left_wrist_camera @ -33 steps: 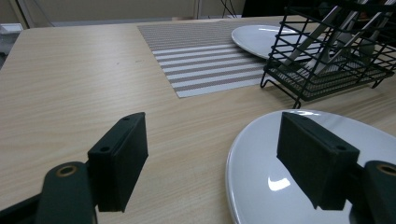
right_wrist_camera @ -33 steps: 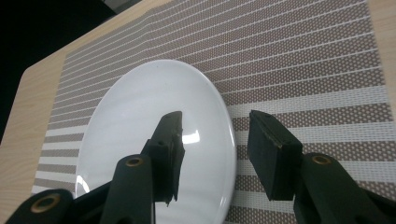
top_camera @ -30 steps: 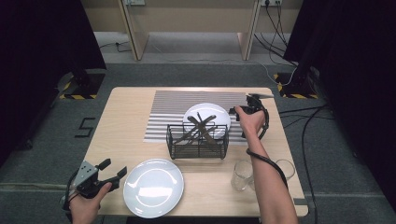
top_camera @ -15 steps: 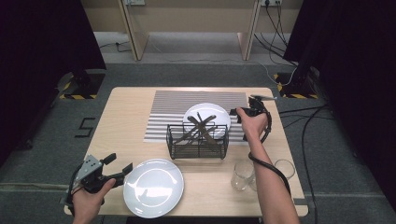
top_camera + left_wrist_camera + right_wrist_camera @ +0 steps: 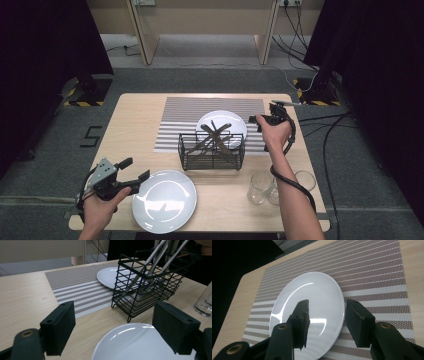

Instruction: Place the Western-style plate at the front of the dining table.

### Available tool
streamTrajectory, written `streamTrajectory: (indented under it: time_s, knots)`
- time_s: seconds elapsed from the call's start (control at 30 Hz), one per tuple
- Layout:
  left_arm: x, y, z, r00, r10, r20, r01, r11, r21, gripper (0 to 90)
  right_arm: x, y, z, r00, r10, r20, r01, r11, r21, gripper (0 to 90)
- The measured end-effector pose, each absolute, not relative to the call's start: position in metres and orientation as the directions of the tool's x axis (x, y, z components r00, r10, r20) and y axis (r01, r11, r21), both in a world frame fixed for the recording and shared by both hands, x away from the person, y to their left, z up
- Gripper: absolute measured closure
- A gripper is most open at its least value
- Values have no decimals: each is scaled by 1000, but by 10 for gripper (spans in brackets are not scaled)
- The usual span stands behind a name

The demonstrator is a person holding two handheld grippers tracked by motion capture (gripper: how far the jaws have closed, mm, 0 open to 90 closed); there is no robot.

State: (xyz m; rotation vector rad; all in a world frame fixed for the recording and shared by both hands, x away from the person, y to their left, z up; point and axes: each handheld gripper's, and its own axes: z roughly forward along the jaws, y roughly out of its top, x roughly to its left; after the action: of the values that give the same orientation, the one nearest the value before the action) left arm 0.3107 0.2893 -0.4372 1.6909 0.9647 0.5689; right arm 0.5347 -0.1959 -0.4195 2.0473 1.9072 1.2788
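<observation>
My left gripper (image 5: 134,176) gapes empty beside the near plate (image 5: 165,201), whose front rim is cut off. The basket (image 5: 212,151) partly hides the far plate (image 5: 221,125); my right gripper (image 5: 325,320) hangs open over its edge.

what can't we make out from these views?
- Utensils in the wire basket, left gripper view: tops cut off by the top edge, type unclear.
- Near plate, left gripper view: cut off by the bottom edge.
- Glasses, high view: partly behind the right forearm, count unclear.
</observation>
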Motion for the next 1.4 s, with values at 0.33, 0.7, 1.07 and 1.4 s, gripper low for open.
streamTrajectory:
  time_s: [0.33, 0.7, 1.07, 1.4]
  knots:
    - [321, 266, -428, 617, 785, -64, 289, -151, 945, 198, 515, -202, -406, -156, 866, 476, 779, -188, 598, 553]
    - [334, 246, -421, 670, 740, -52, 254, -163, 953, 205, 494, -207, -394, -189, 874, 447, 749, -166, 641, 551]
    - [347, 232, -415, 705, 707, -51, 239, -170, 956, 214, 461, -210, -392, -218, 876, 430, 725, -150, 672, 550]
    - [361, 218, -408, 737, 675, -43, 214, -173, 961, 240, 427, -218, -393, -246, 869, 430, 697, -150, 702, 537]
